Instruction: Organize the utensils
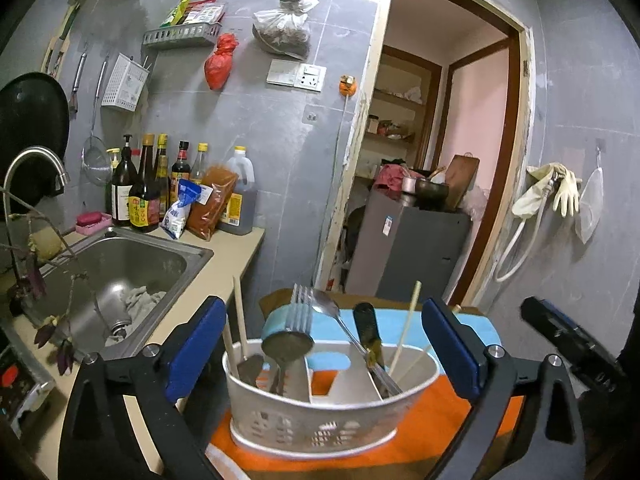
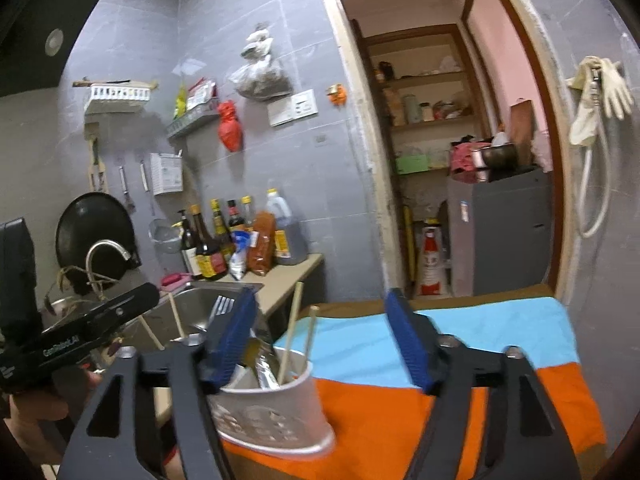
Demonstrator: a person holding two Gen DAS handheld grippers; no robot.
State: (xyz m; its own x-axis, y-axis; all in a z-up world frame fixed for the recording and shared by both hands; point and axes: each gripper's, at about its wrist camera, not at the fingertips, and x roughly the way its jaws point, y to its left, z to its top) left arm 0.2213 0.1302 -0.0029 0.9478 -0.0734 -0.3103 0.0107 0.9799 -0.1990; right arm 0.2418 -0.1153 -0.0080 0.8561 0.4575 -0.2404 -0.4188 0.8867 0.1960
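Observation:
A white perforated utensil caddy [image 1: 320, 420] stands on an orange and blue cloth [image 1: 440, 432]. In it stand a fork [image 1: 302, 308], a metal spoon [image 1: 340, 320], a black-handled knife [image 1: 368, 332], a ladle [image 1: 286, 346] and several chopsticks [image 1: 406, 328]. My left gripper [image 1: 324, 344] is open, its blue pads wide on either side of the caddy and touching nothing. In the right wrist view the caddy [image 2: 272, 412] sits low left, behind the left blue pad. My right gripper [image 2: 324, 340] is open over the cloth [image 2: 460, 412] with nothing between its fingers.
A steel sink [image 1: 120, 264] with a tap [image 1: 36, 168] lies to the left, sauce bottles [image 1: 160, 188] behind it on the counter. A doorway [image 1: 440, 140] opens ahead with a grey appliance [image 1: 408, 256] inside. The left gripper's body [image 2: 80, 332] shows at the right view's left edge.

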